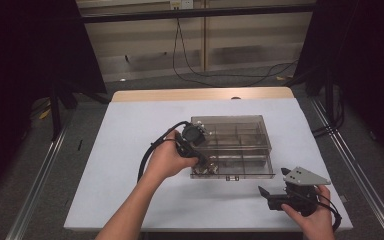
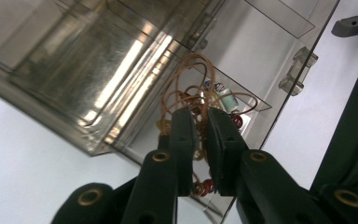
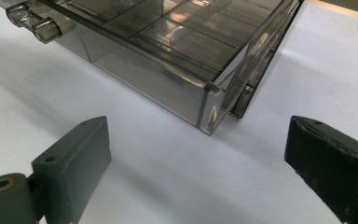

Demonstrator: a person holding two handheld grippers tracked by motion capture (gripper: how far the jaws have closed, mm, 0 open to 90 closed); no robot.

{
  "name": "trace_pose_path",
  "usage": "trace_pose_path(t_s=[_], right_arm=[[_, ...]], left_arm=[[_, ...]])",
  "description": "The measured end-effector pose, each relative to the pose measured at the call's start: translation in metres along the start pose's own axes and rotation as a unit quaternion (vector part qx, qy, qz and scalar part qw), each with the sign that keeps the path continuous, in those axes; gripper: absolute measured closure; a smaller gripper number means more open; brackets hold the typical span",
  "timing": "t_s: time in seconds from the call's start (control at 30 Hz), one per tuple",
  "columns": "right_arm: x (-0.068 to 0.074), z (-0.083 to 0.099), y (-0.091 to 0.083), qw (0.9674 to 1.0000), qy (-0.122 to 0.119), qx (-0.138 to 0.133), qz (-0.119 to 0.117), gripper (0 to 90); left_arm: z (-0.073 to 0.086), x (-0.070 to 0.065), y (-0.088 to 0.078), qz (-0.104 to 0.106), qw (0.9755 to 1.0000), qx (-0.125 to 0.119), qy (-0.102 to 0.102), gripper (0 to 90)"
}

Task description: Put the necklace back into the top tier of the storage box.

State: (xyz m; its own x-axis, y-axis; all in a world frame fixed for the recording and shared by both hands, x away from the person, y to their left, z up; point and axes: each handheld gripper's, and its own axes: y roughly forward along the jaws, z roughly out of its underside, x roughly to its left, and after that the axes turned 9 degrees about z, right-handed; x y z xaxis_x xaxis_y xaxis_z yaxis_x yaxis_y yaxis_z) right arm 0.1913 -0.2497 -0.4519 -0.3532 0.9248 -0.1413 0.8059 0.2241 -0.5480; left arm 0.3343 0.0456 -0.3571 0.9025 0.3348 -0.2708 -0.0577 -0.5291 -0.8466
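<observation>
The left gripper (image 2: 200, 140) had its two black jaws drawn close, a narrow slot between them, and in that slot sat part of a tangle of thin amber cord strung with red and pale beads (image 2: 200, 100). Whether the pads actually pressed on the cord could not be told; the strands ran between them and looped out above the tips. The beaded cord lay in the near-left corner compartment of a smoky clear plastic organiser box (image 2: 98, 70), against its front wall.

In the high view the left gripper (image 1: 203, 162) pointed down and to the right into that corner of the box (image 1: 240, 145), its body tilted steeply and its cable arching back over the wrist. The left hand (image 1: 167, 160) wrapped the gripper from the near side, knuckles up, and the bare forearm ran diagonally from the bottom edge toward the box.

The right gripper (image 3: 198, 154) held its jaws wide apart with nothing between them, just the white table top (image 3: 135, 186) and, beyond it, a corner of the box with a clasp on its front wall. In the high view the right gripper (image 1: 267, 195) lay low and nearly level over the table (image 1: 130, 130), near the box's front right corner but apart from it, jaws aimed left and the grey three-cornered plate on top. The right hand (image 1: 312, 212) gripped it from behind at the table's near edge.
</observation>
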Motion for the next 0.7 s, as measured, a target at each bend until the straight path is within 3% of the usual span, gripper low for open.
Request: trace_pose_path(t_s=[0.13, 0.43, 0.7], right_arm=[[0.001, 0.000, -0.001, 1.0000, 0.001, 0.000, 0.001, 6.5], [0.006, -0.001, -0.005, 1.0000, 0.006, -0.002, -0.003, 6.6], [0.009, 0.000, -0.007, 0.9999, 0.012, -0.002, -0.003, 7.5]], left_arm=[[-0.001, 0.001, -0.009, -0.003, 0.9999, -0.015, -0.003, 78.3], [-0.006, 0.010, -0.015, -0.015, 0.9996, -0.022, -0.004, 79.2], [-0.008, 0.021, -0.016, -0.034, 0.9988, -0.035, -0.006, 86.3]])
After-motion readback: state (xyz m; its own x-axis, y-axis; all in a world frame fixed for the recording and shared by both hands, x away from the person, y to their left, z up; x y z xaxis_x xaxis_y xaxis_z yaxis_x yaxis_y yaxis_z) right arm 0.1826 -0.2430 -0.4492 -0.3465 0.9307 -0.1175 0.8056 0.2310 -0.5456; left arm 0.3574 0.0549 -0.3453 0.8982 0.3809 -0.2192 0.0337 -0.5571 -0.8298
